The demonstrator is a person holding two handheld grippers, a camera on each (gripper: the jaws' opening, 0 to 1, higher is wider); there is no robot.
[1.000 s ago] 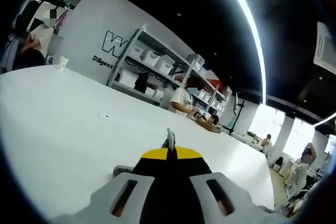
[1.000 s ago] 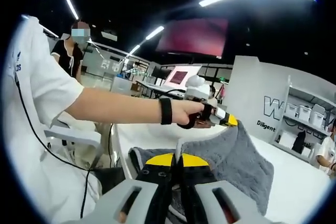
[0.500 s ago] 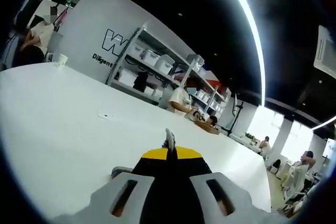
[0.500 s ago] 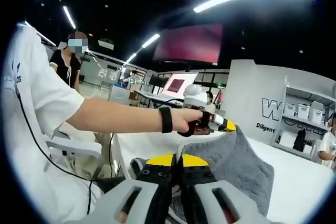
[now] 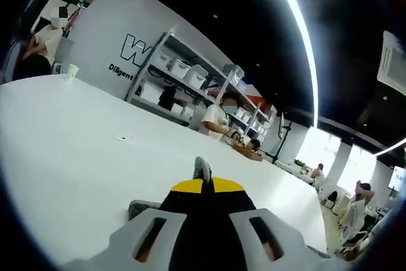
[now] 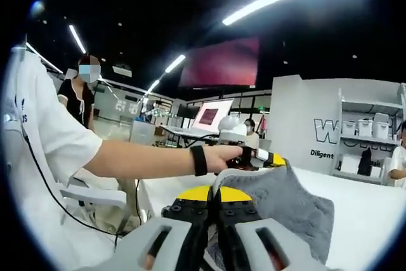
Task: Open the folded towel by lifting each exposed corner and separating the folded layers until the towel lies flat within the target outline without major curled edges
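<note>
The grey towel (image 6: 288, 207) hangs stretched between both grippers in the right gripper view, rising to a peak at the far gripper. My right gripper (image 6: 214, 190) is shut on the towel's near edge. The left gripper (image 6: 271, 158), held by a person's hand, pinches the far corner. In the left gripper view my left gripper (image 5: 203, 182) is shut, with a small tuft of grey towel (image 5: 202, 169) poking out between its yellow tips and another bit of towel (image 5: 141, 209) at lower left.
A wide white table (image 5: 76, 131) stretches ahead. A white cup (image 5: 72, 70) stands at its far left edge, a small mark (image 5: 120, 138) lies mid-table. Shelving with white bins (image 5: 184, 77) lines the back wall. The person's arm (image 6: 139, 160) crosses the right gripper view.
Both views have shifted slightly with the hands. The towel stays pinched by both grippers, and its stretched span looks a little lower and flatter in the right gripper view.
</note>
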